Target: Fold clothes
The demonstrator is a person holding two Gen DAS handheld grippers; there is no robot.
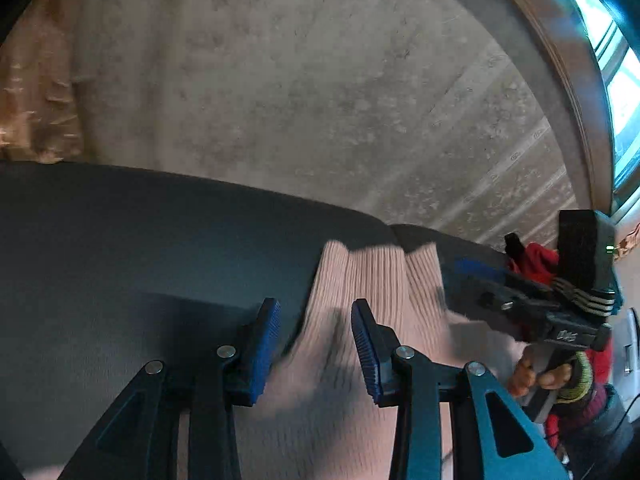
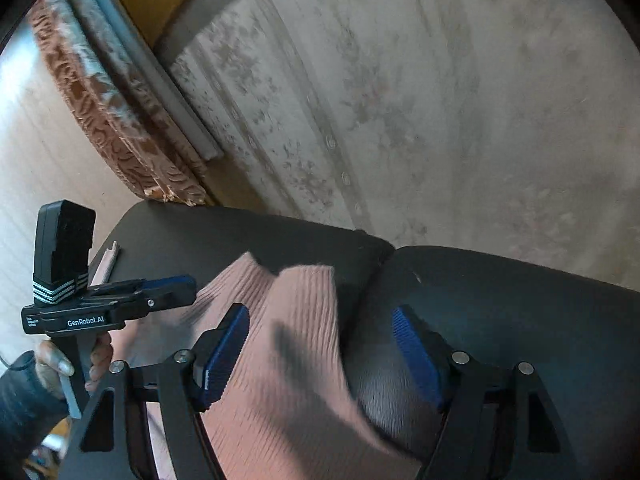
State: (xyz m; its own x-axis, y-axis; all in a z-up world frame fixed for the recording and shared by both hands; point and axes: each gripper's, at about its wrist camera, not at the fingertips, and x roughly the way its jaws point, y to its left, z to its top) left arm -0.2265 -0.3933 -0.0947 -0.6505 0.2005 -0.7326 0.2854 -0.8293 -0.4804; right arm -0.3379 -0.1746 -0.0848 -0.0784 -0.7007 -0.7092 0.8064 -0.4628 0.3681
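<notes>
My left hand-held gripper (image 1: pixel 316 344) and right hand-held gripper (image 2: pixel 320 356) both stood with jaws apart, holding nothing, poised over the pink ribbed garment (image 2: pixel 296 344). The garment lay rumpled on the dark table (image 1: pixel 120 240), its far edge bunched near the table's far side. I judged a fold in hand; any next grasp called for closing on an edge.
</notes>
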